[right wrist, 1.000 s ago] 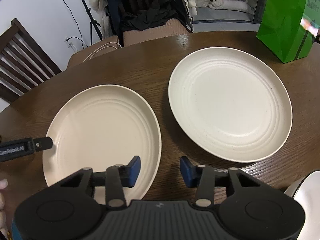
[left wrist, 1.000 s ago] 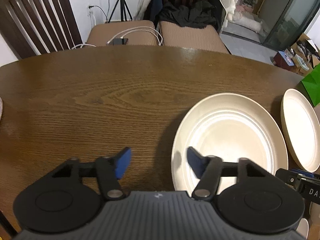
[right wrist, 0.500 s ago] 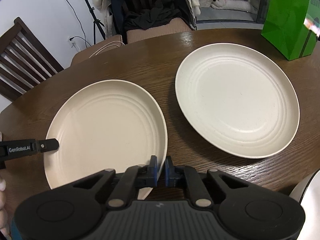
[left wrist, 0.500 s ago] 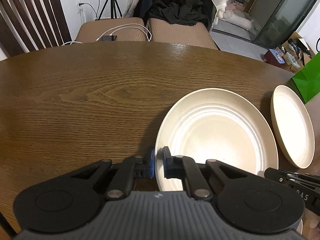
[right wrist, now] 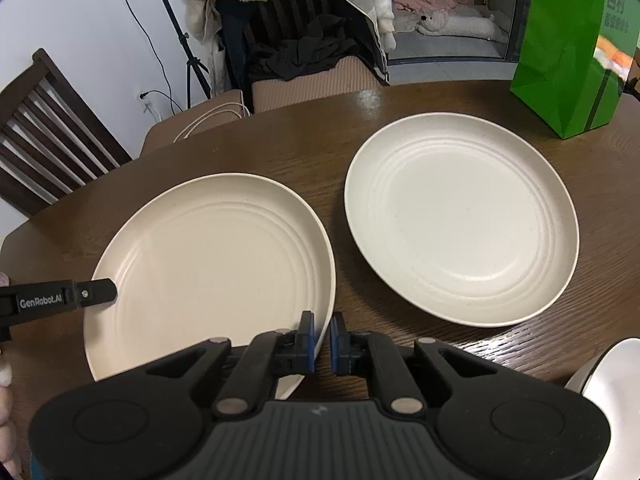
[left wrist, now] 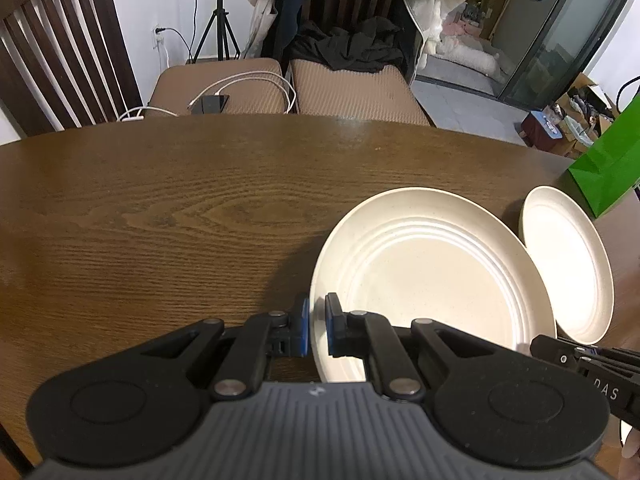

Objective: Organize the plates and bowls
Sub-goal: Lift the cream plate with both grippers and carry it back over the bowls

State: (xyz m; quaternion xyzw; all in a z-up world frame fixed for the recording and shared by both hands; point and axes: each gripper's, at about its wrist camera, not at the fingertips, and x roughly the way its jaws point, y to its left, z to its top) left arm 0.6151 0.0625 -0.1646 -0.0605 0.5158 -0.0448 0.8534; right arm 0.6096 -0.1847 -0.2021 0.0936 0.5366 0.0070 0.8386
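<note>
1. The left gripper [left wrist: 316, 330] is clamped on the rim of the near plate [left wrist: 432, 284], biting at about 8 o'clock on the plate as its own camera sees it.
2. The right gripper [right wrist: 320, 342] pinches the same near plate [right wrist: 208, 264] at roughly 5 o'clock in the right wrist view. Two grips on opposite edges probably keep the wide, shallow dish level when lifted.
3. The near plate's far edge looks slightly raised off the tabletop [left wrist: 160, 208], though I cannot be sure.
4. The second plate [right wrist: 460, 220] lies flat at 2 o'clock from the right gripper, just beside the first; it is the likely stacking spot.
5. A green bag [right wrist: 568, 44] stands beyond it, at 1 o'clock.
</note>
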